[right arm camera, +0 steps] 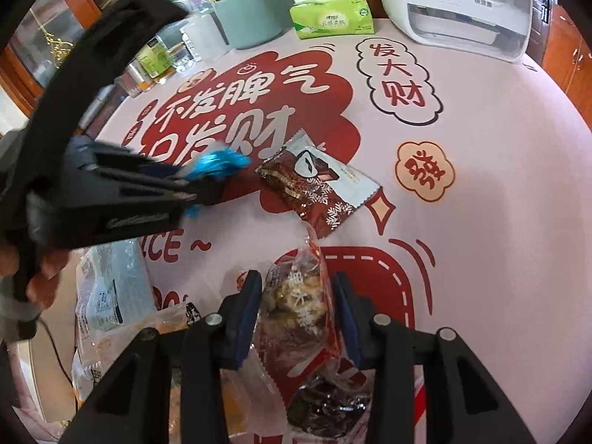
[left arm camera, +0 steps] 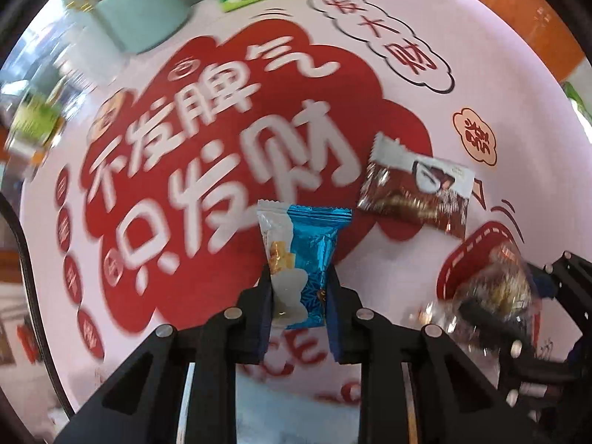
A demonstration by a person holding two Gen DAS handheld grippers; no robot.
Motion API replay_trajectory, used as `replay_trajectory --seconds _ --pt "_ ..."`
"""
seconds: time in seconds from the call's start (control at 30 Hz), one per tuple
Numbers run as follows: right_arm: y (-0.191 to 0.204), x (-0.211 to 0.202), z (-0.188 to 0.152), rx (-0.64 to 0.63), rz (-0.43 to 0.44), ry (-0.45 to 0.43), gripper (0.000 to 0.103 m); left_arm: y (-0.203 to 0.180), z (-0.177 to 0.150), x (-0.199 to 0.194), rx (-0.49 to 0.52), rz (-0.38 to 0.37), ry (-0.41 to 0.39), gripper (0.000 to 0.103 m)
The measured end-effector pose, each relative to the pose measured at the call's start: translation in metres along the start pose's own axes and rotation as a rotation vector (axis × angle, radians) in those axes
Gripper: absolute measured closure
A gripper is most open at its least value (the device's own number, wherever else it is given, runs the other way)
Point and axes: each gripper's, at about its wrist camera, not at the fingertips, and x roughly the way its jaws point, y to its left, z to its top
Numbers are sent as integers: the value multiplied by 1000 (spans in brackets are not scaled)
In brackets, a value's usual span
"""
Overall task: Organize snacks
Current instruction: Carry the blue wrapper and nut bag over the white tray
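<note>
Round table under a pink cloth (right arm camera: 481,222) printed with red clouds and white characters. Far edge: pale green cylindrical canister (right arm camera: 246,13), contents not visible; green soft tissue pack (right arm camera: 331,18) with a white sheet standing out of its top; white plastic appliance (right arm camera: 462,3), cut off by the frame. Small bottles and jars (right arm camera: 155,61) at the left rim, too blurred to identify. Left gripper (left arm camera: 299,288) pressed together, pinching a blue-and-white foil snack packet (left arm camera: 299,259) upright between its pads. Brown-and-white chocolate wrapper (right arm camera: 318,185) lies flat on the cloth, near both grippers, touching neither. Right gripper (right arm camera: 296,318) straddles a clear crinkled bag of brownish snack pieces (right arm camera: 296,310); whether the pads press it is hard to judge. More packets (right arm camera: 107,296) lower left, partly hidden by the left gripper's body.
</note>
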Motion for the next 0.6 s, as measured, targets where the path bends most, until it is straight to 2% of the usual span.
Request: replay_trajectory --seconds 0.13,0.27,0.37,0.5,0.6 --pt "5 -20 4 20 -40 -39 64 14 -28 -41 -46 -19 -35 81" --pt "12 -46 4 43 -84 -91 64 8 -61 -98 -67 -83 -104 81" --pt "22 -73 0 69 -109 -146 64 12 -84 -137 -98 -148 -175 81" --pt "43 -110 -10 79 -147 -216 64 18 -129 -200 -149 -286 -292 81" --pt "66 -140 -21 82 -144 -257 64 23 -166 -244 -146 -340 -383 81"
